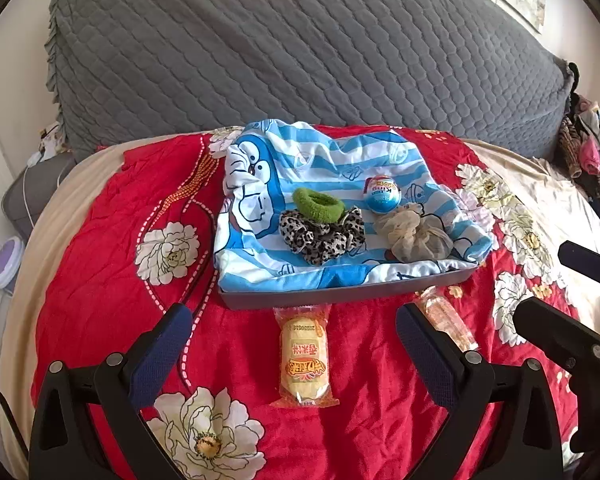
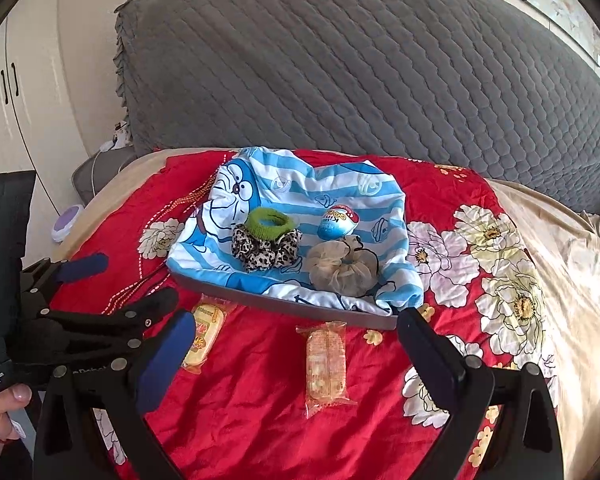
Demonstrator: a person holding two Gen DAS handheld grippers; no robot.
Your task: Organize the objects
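Note:
A grey tray lined with a blue striped cartoon cloth holds a green hair tie, a leopard scrunchie, a beige scrunchie and a blue chocolate egg. A yellow snack packet lies on the bed before the tray, between the fingers of my open left gripper. An orange snack packet lies between the fingers of my open right gripper. Neither gripper touches a packet.
The red floral bedspread covers the bed, with a grey quilted headboard behind. A heap of clothes sits far right. A round purple-and-white device sits left of the bed. A person's hand holds the left gripper.

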